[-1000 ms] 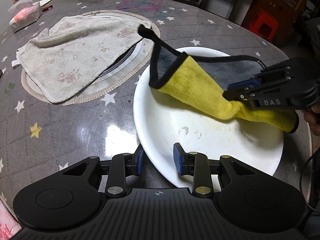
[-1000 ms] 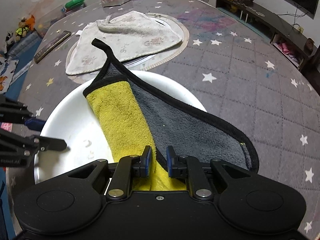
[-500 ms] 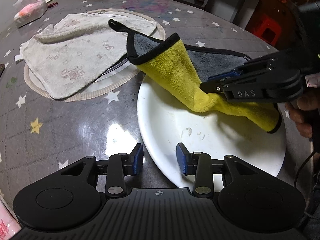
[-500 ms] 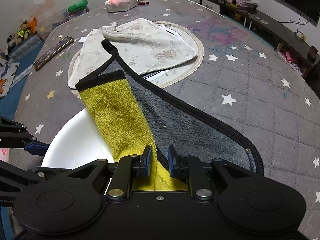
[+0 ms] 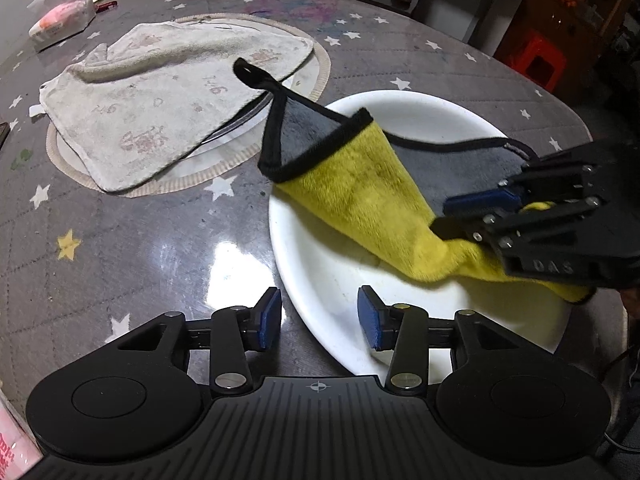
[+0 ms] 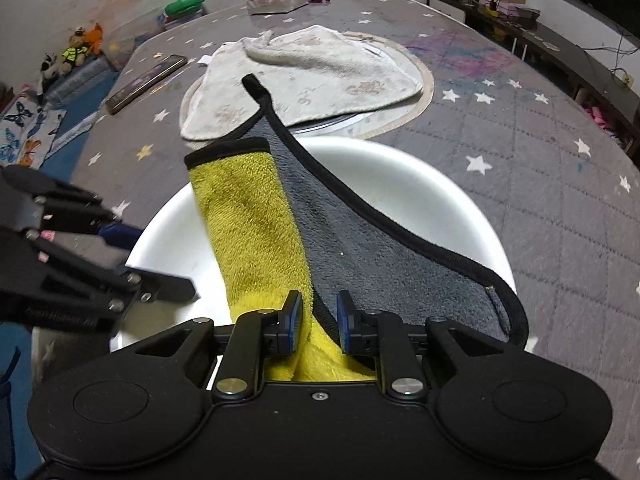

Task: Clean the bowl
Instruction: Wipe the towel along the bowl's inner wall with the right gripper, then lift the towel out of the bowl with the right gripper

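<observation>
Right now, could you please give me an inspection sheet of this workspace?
Surface: table under a grey star-print cover, glare near the bowl.
Job's things: white bowl, specks inside; yellow-grey cloth draped across it.
Clutter: beige towel over a round mat, tissue pack, phone, green item.
Grippers: left gripper straddles the bowl's near rim, jaws opening, pads not touching it; right gripper with cloth between its jaws, opening.
Cables: one at the right edge.
Surroundings: red stool, soft toys, low cabinet.
</observation>
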A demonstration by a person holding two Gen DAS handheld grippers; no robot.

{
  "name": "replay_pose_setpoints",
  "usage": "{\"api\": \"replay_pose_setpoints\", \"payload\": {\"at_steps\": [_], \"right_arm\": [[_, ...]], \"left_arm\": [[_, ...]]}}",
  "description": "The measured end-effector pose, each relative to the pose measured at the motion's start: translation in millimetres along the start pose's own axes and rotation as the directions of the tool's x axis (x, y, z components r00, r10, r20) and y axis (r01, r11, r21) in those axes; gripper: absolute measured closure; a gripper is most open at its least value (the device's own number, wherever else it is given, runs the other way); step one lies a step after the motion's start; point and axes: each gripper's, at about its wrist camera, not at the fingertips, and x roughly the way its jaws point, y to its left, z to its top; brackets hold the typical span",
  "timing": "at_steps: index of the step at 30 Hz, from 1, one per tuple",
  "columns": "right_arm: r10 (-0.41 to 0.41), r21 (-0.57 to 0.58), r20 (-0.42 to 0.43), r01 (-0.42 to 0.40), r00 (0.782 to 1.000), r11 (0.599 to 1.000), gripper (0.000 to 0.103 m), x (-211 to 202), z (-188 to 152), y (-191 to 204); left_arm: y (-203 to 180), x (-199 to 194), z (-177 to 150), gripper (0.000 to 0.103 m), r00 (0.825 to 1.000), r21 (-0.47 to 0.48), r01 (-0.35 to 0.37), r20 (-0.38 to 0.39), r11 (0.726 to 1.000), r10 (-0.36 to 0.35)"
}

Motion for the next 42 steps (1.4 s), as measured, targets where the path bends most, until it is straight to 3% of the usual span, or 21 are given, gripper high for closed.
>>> {"api": "replay_pose_setpoints", "payload": {"at_steps": [3, 7, 10, 13, 17, 24, 28, 35, 42], "right_arm": [[0.018, 0.009, -0.003, -0.018, 1.0, 1.0, 0.075, -4, -5, 0], [0.035, 0.037, 0.003, -0.035, 0.999, 0.999, 0.049, -11, -8, -3], [0.051, 0.03, 0.018, -0.051, 0.999, 0.998, 0.049, -14, -6, -2], [0.06, 0.007, 0.029, -0.061, 0.998, 0.998, 0.049, -12, -2, 3], [0.08, -0.018, 0.029, -0.079, 0.996, 0.997, 0.049, -2, 2, 10], [0.064, -0.098, 0.045, -0.06, 0.997, 0.993, 0.077, 5, 2, 19], [-0.01, -0.122, 0.084, 0.021, 0.996, 0.992, 0.089, 0, 3, 16], [-0.162, -0.105, 0.159, 0.18, 0.974, 0.978, 0.093, -20, 9, -15], [-0.262, -0.025, 0.172, 0.27, 0.95, 0.963, 0.093, -34, 5, -63]], "left_arm": [[0, 0, -1, 0.056, 1.0, -0.001, -0.001, -0.001, 1.0, 0.001], [-1, -1, -2, 0.055, 1.0, -0.004, -0.001, 0.0, 1.0, 0.001], [-2, -1, -3, 0.056, 1.0, -0.004, -0.002, 0.002, 1.0, 0.002], [-4, -1, -3, 0.065, 1.0, 0.007, 0.01, 0.001, 1.0, -0.01], [-4, -1, -2, 0.068, 1.0, 0.004, 0.015, 0.001, 1.0, -0.015], [-2, -2, 1, 0.072, 1.0, -0.02, 0.01, -0.001, 1.0, -0.01], [-3, -3, 6, 0.073, 1.0, -0.004, -0.021, 0.006, 1.0, 0.021], [-9, -6, 31, 0.077, 0.994, 0.074, -0.089, 0.063, 0.993, 0.085], [-5, 7, 67, 0.079, 0.986, 0.126, -0.141, 0.108, 0.982, 0.127]]}}
